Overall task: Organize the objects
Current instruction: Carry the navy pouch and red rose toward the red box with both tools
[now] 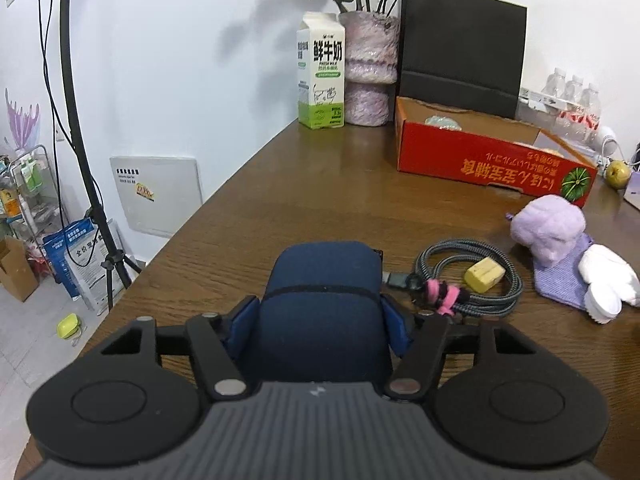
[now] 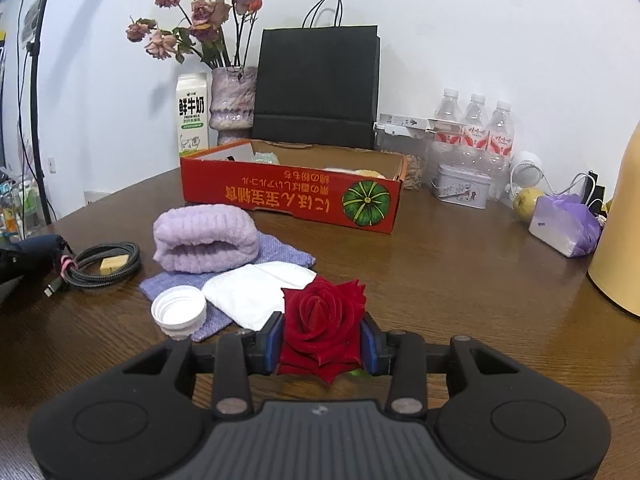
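Your right gripper point(image 2: 323, 340) is clamped on the rose point(image 2: 323, 322), pads pressing the bloom from both sides, low over the table point(image 2: 460, 280); it looks ready to go into the red box point(image 2: 292, 196) behind, well apart; your left gripper point(image 1: 320, 320) stands part open, its pads against the blue case point(image 1: 322, 300) beside the cable point(image 1: 472, 280), apparently gripping it.

The milk carton point(image 1: 321, 72) reads "鲜牛奶" and "FRESH MILK"; the red box's point(image 2: 292, 196) print is upside down.
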